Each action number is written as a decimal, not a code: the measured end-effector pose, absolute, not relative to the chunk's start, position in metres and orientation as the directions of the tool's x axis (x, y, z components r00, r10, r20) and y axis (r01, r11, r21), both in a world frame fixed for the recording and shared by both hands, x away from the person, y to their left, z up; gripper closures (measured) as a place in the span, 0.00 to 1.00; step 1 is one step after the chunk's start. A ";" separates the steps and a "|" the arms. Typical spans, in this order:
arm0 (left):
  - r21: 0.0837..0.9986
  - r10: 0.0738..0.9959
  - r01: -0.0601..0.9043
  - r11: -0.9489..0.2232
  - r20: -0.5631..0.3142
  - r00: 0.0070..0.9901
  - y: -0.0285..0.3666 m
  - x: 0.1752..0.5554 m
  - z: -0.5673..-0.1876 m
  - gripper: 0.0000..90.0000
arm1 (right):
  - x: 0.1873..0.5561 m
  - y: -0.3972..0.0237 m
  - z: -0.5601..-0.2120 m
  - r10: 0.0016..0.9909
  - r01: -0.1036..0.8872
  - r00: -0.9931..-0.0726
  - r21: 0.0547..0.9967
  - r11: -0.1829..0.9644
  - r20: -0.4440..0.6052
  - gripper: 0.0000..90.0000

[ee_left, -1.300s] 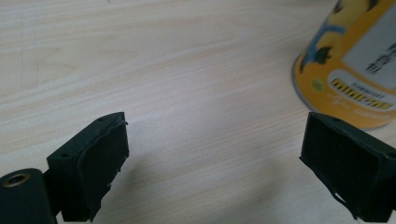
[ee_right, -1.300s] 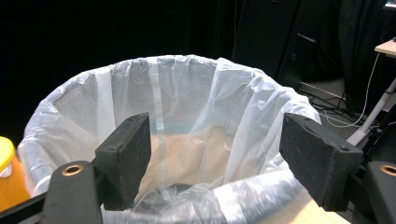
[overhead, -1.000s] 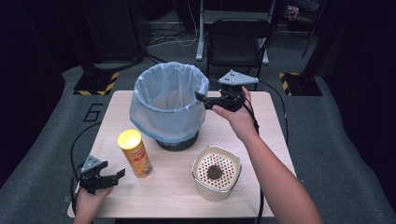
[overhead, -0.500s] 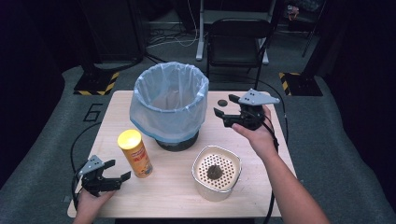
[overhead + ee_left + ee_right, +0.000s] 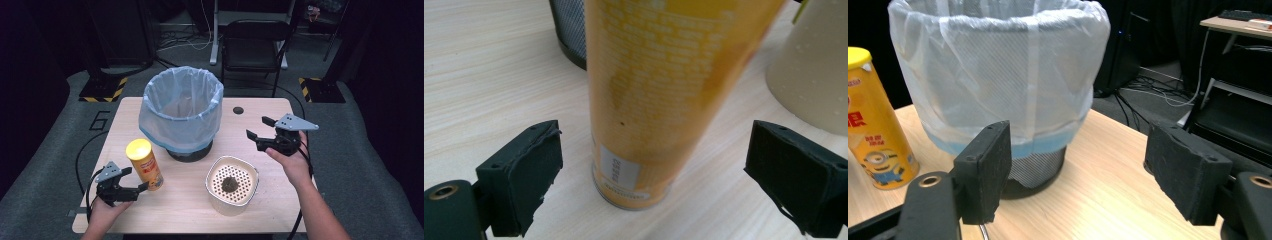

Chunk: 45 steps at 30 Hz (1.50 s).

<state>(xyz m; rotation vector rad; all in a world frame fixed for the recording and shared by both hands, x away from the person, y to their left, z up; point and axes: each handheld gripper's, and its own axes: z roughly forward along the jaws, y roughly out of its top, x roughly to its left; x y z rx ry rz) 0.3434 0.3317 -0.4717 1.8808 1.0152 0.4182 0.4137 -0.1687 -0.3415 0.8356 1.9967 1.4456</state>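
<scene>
A yellow snack can (image 5: 145, 162) stands upright on the wooden table (image 5: 190, 210), front left. My left gripper (image 5: 135, 179) sits just left of it and low. In the left gripper view its jaws (image 5: 659, 175) stand on either side of the can (image 5: 664, 75) without touching; they have just been opening. My right gripper (image 5: 257, 127) hovers open over the table's right side with nothing between its jaws (image 5: 1078, 175), facing the bag-lined mesh bin (image 5: 998, 75).
The bin (image 5: 165, 125) stands at the table's middle back. A white perforated container (image 5: 225, 205) with a dark clump inside stands front centre, close to the can. A small round hole (image 5: 238, 110) marks the tabletop. A chair (image 5: 255, 45) stands behind the table.
My right gripper has moved from the bin's rim to the right, lower and nearer the front. My left gripper's jaws have spread wider around the can and it has edged up slightly.
</scene>
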 end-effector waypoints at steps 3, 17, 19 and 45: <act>0.860 0.798 0.467 -0.205 -0.129 0.589 0.328 0.348 -0.474 0.09 | 0.408 -0.177 -0.344 0.750 0.175 -0.659 0.958 0.229 -0.059 0.29; 0.864 0.804 0.451 -0.222 -0.100 0.586 0.312 0.363 -0.487 0.09 | 0.399 -0.203 -0.380 0.787 0.243 -0.617 0.950 0.198 -0.006 0.29; 0.859 0.806 0.454 -0.234 -0.089 0.585 0.312 0.364 -0.488 0.10 | 0.399 -0.205 -0.385 0.792 0.251 -0.610 0.947 0.202 -0.007 0.29; 0.884 0.804 0.396 -0.247 -0.042 0.593 0.308 0.355 -0.469 0.27 | 0.391 -0.227 -0.462 0.856 0.359 -0.513 0.923 0.140 0.070 0.30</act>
